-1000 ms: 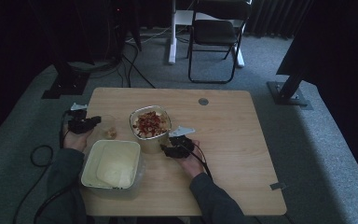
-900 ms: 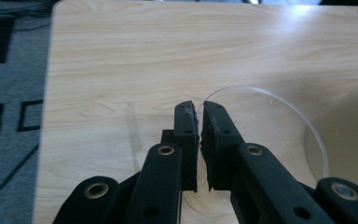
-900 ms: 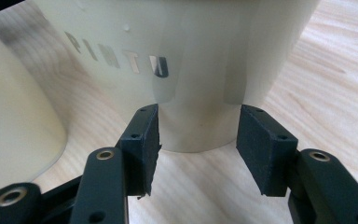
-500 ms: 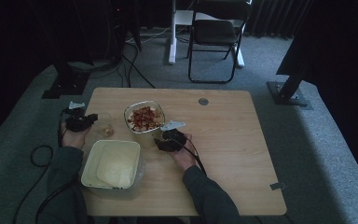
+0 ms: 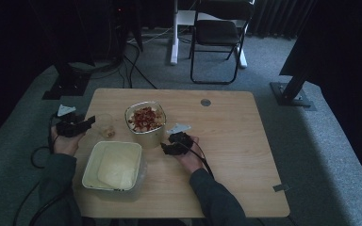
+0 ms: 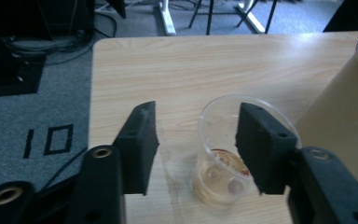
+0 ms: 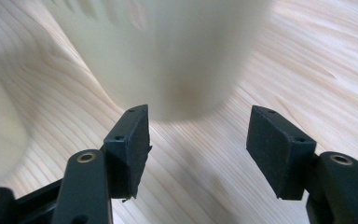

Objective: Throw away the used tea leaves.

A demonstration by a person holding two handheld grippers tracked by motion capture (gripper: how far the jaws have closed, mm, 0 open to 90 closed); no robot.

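Lying at the table's [image 5: 245, 155] left edge, the left gripper [image 5: 88, 123] is pointing right toward a small clear cup [image 5: 106, 126]; in the left gripper view its jaws are standing wide apart, holding nothing, with the cup [image 6: 228, 154] sitting just ahead of the right-hand jaw and a little amber liquid pooling in its bottom. Below the cup, a cream square container [image 5: 115, 165] is resting near the table's front edge. To the cup's right, a cream tub of reddish food [image 5: 145, 120] is standing near the table's middle. Right of the tub, the right gripper [image 5: 164, 147] is aiming at the tub's base; in the right gripper view its jaws are gaping, empty, just short of the blurred tub wall [image 7: 168, 51].
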